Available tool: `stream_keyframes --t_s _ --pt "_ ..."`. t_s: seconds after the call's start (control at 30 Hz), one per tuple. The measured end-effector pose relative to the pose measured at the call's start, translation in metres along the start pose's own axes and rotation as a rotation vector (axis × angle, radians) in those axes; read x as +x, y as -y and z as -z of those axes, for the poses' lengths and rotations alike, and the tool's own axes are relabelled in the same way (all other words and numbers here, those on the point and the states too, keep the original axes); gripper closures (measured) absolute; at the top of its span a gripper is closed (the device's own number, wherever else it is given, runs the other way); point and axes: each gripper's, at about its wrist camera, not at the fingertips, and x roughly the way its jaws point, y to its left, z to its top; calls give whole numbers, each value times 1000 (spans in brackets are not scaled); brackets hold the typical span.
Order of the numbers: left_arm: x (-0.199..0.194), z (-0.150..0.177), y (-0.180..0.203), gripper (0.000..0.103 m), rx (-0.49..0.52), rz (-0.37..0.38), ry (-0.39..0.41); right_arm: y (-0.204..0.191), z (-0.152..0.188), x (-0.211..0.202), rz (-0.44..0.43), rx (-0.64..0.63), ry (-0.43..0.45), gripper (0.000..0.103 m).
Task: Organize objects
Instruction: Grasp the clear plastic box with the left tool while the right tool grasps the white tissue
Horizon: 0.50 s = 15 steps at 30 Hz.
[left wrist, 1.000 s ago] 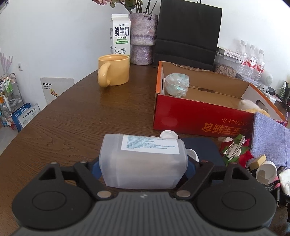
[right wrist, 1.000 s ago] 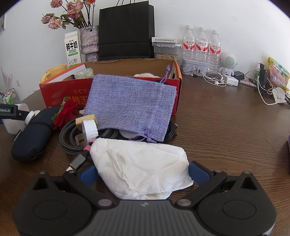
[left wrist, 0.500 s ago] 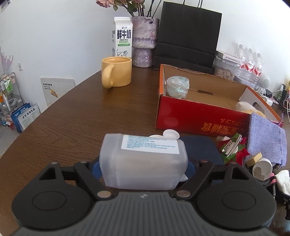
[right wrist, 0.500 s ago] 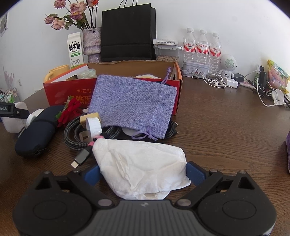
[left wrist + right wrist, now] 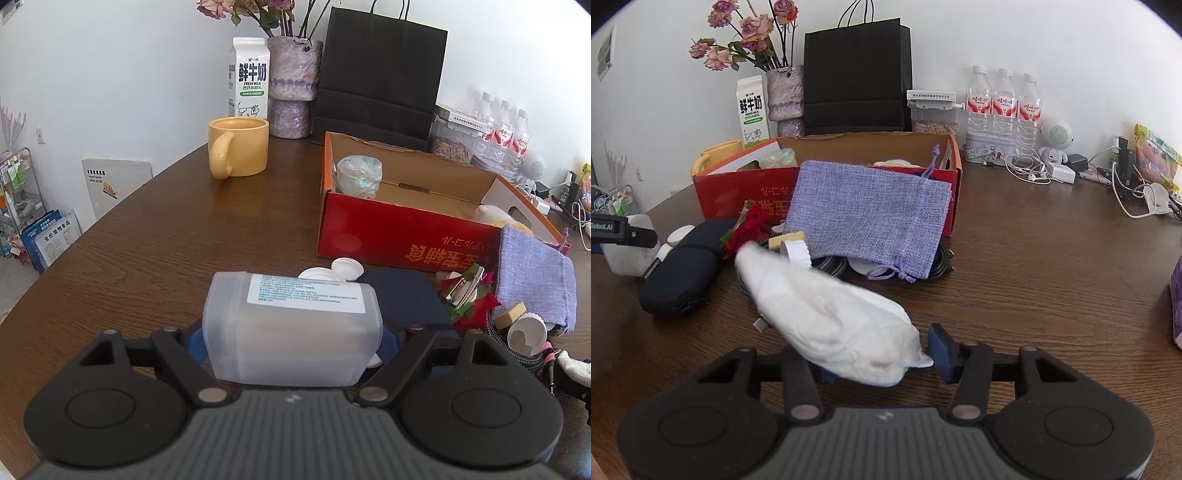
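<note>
My left gripper (image 5: pixel 291 339) is shut on a translucent white plastic bottle (image 5: pixel 291 328) with a label, held above the wooden table. My right gripper (image 5: pixel 881 363) is shut on a crumpled white tissue (image 5: pixel 831 314) that is lifted and tilts up to the left. An open red cardboard box (image 5: pixel 399 236) stands ahead; in the right wrist view the box (image 5: pixel 738 192) sits behind a purple cloth pouch (image 5: pixel 871 218). The pouch also shows in the left wrist view (image 5: pixel 535 280). The left gripper with its bottle shows at the right view's left edge (image 5: pixel 624 240).
A dark glasses case (image 5: pixel 683 266), red flower clip (image 5: pixel 746 229), braided cable (image 5: pixel 827 264) and white cap (image 5: pixel 526 332) lie before the box. Yellow mug (image 5: pixel 240 147), milk carton (image 5: pixel 251 77), vase (image 5: pixel 293 88), black bag (image 5: pixel 380 77) and water bottles (image 5: pixel 1004 103) stand behind.
The right gripper has risen and closed tighter on the tissue, which swung up to the left. The left gripper has lifted and pulled back with the bottle.
</note>
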Motion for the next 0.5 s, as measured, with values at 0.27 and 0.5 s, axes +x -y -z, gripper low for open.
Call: stream_keyframes --t_s 0.27,0.5 --pt "-5 2 -4 19 -4 -2 -2 -2 4 -1 -5 3 -14 10" --pt "-10 4 -7 19 -5 4 2 -11 5 -9 -117 -39 -64 0"
